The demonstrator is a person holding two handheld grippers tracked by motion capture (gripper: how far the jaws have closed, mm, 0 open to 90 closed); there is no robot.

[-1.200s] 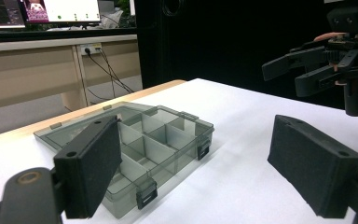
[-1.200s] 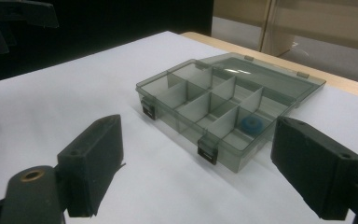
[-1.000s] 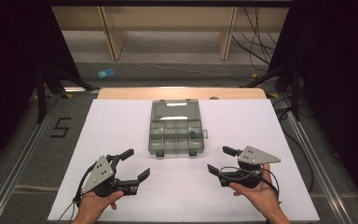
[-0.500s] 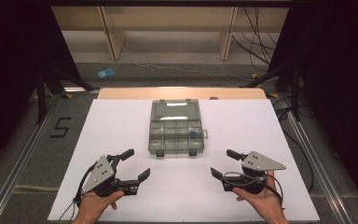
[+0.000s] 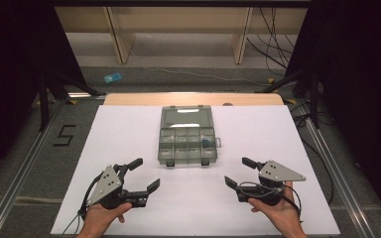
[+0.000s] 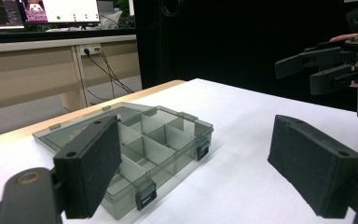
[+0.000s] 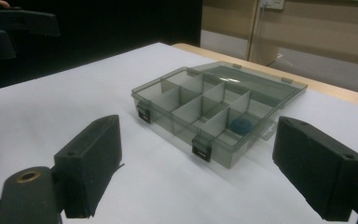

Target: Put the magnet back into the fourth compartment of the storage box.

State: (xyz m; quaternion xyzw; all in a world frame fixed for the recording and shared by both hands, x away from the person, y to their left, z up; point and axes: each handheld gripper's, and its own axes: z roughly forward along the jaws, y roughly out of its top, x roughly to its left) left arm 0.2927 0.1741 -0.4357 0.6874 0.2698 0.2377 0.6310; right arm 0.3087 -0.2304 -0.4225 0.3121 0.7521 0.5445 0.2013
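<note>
Near the table's front edge you're holding both the left gripper and right gripper released, organizer box lying open, untouched.

A white-topped table with a pale wooden far edge stands on grey floor marked with a black "5". Black curtains flank light wooden shelving behind.

Smoky grey clear box, blue piece, white table, black tools
</note>
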